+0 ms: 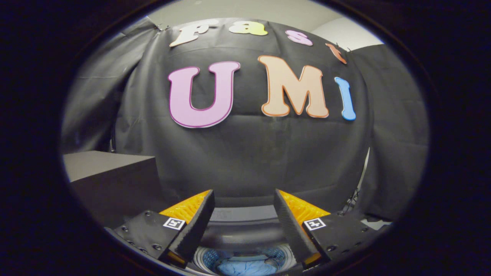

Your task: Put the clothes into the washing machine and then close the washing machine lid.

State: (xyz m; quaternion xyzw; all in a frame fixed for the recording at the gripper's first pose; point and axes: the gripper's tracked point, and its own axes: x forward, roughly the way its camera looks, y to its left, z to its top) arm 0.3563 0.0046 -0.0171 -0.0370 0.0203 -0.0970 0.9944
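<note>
Down in the round tub of the top-loading washing machine (pixel 245 245), below and between the tongs' fingers, lies the crumpled light-blue cloth (pixel 245 267), so the clothes seem to be in already. The tongs (pixel 244 199) hang above the opening, released, fingers spread apart with nothing between them. The lid is the step left, I judge; I cannot tell where it rests. To do it well, approach the lid's free edge squarely and lower it gently, keeping clear of the cloth. To the left stands a dark grey box-shaped block (pixel 111 180).
</note>
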